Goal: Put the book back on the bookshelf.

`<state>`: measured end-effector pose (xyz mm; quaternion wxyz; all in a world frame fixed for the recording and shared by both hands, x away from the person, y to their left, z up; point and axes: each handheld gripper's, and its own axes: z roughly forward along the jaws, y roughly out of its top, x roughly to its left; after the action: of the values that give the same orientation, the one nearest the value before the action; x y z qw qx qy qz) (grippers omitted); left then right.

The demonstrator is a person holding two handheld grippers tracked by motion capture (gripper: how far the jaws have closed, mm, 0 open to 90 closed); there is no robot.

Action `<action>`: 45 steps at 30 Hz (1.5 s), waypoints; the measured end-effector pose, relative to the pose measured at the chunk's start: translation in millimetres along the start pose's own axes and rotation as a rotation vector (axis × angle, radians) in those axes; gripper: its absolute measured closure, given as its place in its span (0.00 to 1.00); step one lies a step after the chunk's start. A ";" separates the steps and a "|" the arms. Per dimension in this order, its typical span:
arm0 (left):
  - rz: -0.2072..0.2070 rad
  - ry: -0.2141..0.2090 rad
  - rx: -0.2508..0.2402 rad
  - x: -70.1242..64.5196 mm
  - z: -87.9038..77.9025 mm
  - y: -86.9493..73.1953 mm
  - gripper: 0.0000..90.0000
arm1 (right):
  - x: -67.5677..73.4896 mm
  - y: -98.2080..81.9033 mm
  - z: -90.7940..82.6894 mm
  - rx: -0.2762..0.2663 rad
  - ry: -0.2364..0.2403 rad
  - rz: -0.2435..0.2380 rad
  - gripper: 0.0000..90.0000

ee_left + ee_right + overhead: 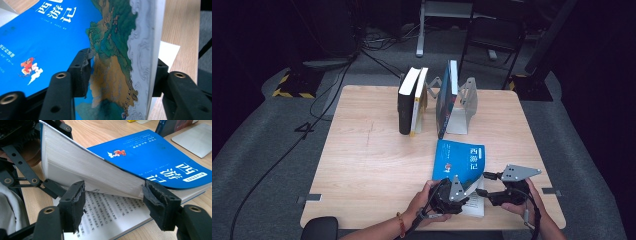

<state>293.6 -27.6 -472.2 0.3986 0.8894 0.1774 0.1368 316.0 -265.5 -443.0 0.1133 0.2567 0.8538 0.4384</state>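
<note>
The left claw (460, 186) is clamped on a lifted wad of front pages and cover of the blue book (460, 161): in the left gripper view its two pads press the bent stack from both sides, one on the printed cover, the other on the white page edges, with the jaws about half apart. No earlier state is told here. The right claw (488, 183) stands partly open just beside the book's right-hand edge; in the right gripper view its pads (75, 202) flank the raised fan of pages, and whether they press on the paper I cannot tell. The book lies on the counter (372, 165) at about 5 o'clock from the counter's middle, near the person's edge. Its long axis runs roughly from 12 to 6 o'clock, slightly tilted, with the title block at the far right corner. Its near end is peeled up and curled, baring a page of print (112, 212) that lies flat beneath. Well apart, at about 12 o'clock, upright books (412, 100) and a metal bookend (464, 107) stand near the far edge.
</note>
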 end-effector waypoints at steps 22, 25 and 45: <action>0.063 -0.089 0.022 40.4 -44.5 -25.3 0.80 | 3.6 0.6 4.8 -0.042 -0.012 -0.030 0.34; 0.069 -0.105 0.027 48.6 -51.9 -32.7 0.79 | 8.6 2.6 17.0 -0.021 -0.015 -0.065 0.35; 0.027 -0.157 0.012 87.6 -76.3 -58.7 0.75 | 1.9 5.6 63.5 0.058 -0.098 -0.216 0.40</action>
<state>331.0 96.4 -458.5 0.4039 0.9021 0.1344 0.0710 342.9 -217.9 -475.9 0.1938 0.1874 0.8823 0.3858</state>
